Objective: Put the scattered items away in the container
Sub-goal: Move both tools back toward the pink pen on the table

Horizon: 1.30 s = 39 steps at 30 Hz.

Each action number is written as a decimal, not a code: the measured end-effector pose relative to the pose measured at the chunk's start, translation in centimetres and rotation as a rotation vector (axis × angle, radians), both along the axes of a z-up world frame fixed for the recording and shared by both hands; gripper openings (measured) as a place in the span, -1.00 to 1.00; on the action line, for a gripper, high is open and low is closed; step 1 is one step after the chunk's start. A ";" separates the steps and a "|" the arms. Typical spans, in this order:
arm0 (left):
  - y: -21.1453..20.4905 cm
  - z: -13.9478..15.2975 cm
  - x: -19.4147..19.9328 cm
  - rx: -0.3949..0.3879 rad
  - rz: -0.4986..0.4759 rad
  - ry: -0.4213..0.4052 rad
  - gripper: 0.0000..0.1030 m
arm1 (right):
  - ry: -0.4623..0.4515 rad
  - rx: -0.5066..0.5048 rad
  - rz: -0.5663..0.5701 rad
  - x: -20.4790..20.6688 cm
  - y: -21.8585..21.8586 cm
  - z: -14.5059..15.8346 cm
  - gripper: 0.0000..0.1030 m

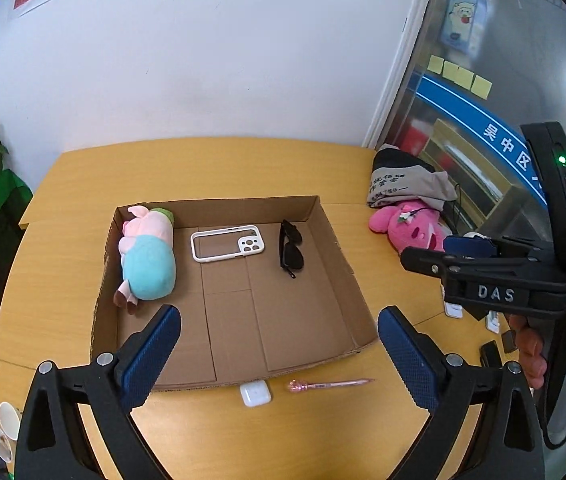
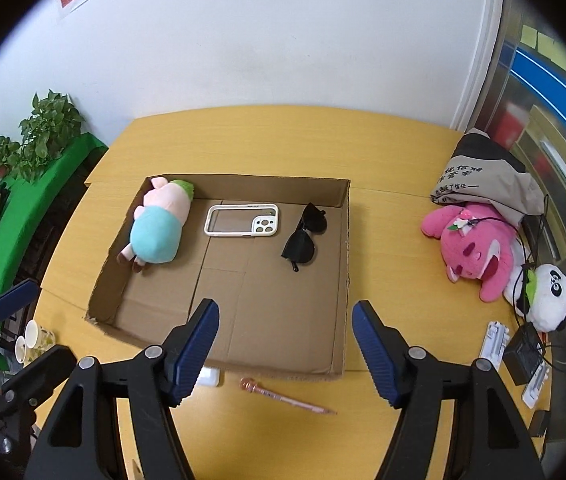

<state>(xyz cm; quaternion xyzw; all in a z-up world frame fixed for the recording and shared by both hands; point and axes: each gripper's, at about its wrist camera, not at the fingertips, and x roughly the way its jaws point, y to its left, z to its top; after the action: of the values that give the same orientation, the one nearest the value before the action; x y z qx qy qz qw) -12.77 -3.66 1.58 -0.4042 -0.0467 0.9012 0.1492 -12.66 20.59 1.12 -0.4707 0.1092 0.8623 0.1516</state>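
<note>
Both empty and spread wide: left tool and right tool, hovering over the near edge of the box. Still out on the desk, just in front of the box: pen and white case. Risky, that pen — thin, flat, likely to roll or slip from wide pads. Same for the slick case, close against the cardboard wall. Inside already: pig, phone cover, sunglasses.
</note>
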 end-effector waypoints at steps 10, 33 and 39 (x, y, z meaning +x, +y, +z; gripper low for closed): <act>-0.9 1.1 1.5 0.001 -0.003 0.028 0.95 | 0.025 0.018 -0.025 2.5 -1.5 1.6 0.34; -2.5 0.5 3.6 0.010 0.013 0.013 0.95 | 0.025 0.016 -0.014 3.9 -4.1 1.7 0.34; -1.6 -0.7 4.1 0.008 0.005 -0.026 0.95 | 0.015 -0.011 -0.020 5.1 -3.7 0.7 0.34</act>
<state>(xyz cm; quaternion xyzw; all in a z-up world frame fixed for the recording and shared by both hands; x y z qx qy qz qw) -8.69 -5.24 0.89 -0.4152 -0.0530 0.8961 0.1481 -7.57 16.90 1.80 -0.4642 0.1199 0.8635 0.1565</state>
